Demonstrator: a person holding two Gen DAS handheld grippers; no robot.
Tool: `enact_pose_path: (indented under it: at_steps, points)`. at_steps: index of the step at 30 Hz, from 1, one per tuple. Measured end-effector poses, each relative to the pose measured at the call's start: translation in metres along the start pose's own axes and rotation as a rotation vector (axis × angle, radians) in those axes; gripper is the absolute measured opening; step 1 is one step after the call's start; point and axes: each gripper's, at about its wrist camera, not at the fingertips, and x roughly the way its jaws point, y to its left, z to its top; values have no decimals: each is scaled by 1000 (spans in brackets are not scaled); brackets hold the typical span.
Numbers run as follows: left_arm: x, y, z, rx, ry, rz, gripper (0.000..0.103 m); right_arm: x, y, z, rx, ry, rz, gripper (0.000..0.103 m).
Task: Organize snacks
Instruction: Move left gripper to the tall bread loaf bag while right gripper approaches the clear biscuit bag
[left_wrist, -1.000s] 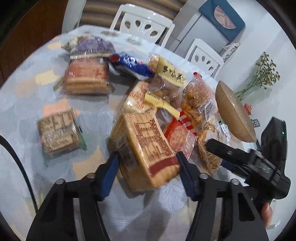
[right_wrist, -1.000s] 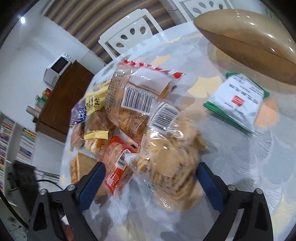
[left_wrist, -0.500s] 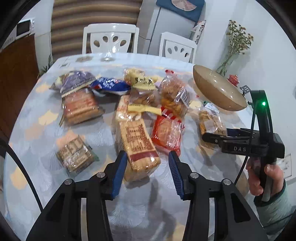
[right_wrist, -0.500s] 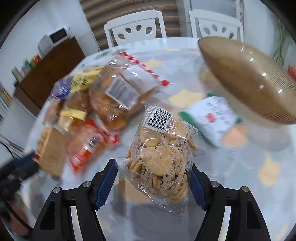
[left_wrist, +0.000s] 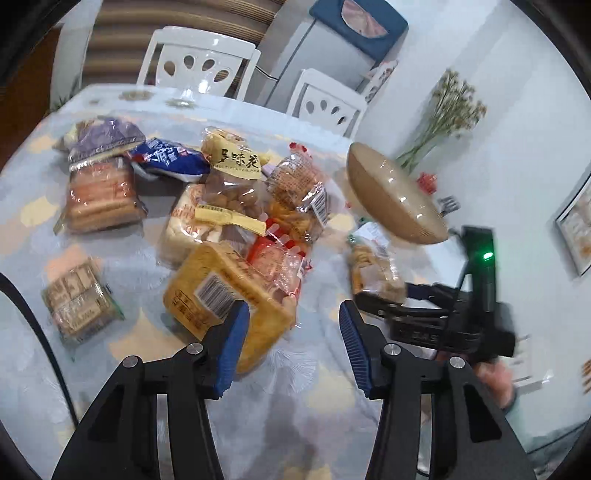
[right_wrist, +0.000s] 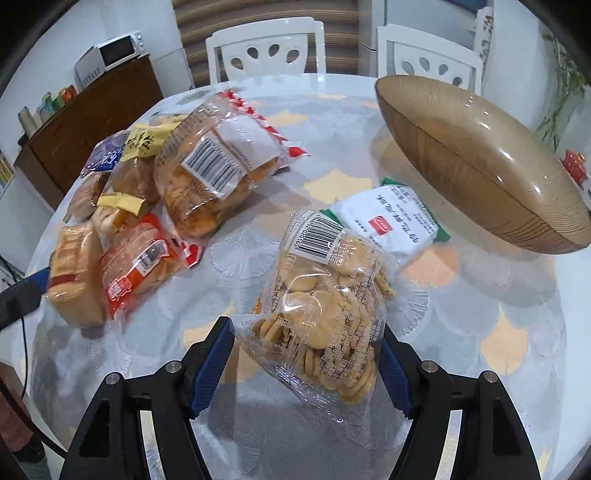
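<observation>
**Biscuit bag pinched on the right, yellow pack only brushed on the left**

Closest in, on the right wrist view, a clear bag of round biscuits (right_wrist: 325, 306) is seen pinched in the right gripper (right_wrist: 306, 332). Its jaws have just been closing, and the bag is caught between the blue pads with its barcode end pointed away. A shadow is thrown on the table (right_wrist: 480, 314) underneath it.

Over on the left wrist view, the left gripper (left_wrist: 293, 310) is shown with its jaws just closed further, yet nothing is clamped. One pad is laid against the tilted yellow biscuit pack (left_wrist: 221, 291), while the other pad is kept clear of it, with bare tablecloth in the gap. A small brown pack of squares (left_wrist: 79, 299) is left lying apart on the far side of that pad.

Just beyond the held bag, a green-and-white sachet (right_wrist: 395, 221) is found flat on the cloth, beside the wooden bowl (right_wrist: 480, 166). A red packet (right_wrist: 140, 266) is pressed against the yellow pack, and behind it the rest of the snacks are heaped, topped by a clear bag of orange snacks (right_wrist: 214, 173).

At the back, two white chairs (right_wrist: 266, 51) are drawn up to the table.
</observation>
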Motion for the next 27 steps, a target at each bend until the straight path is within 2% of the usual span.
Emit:
enact_pose_path:
  at_steps: [2,3,7,10,15,18,27]
  points:
    - [0,5,0,-25,-14,111,48,-2,-2,-3,6,-4,13,72]
    - [-2,15,-1,-74,-19,137,52,-2,-3,-4,11,-8,18,72]
    - [-11,48,-11,-325,-11,75,52,-3,-7,-8,24,-12,28,73]
    - [-13,56,-18,-398,-19,73,50,-2,-4,-8,19,-15,19,73]
    - [10,68,-18,-503,23,-38,55,-5,-3,-12,11,-20,16,73]
    - [17,62,-12,-487,12,-2,61,-6,-6,-13,22,-23,32,73]
    - [19,32,-2,-340,-40,161,57,-11,-9,-14,47,-45,62,72]
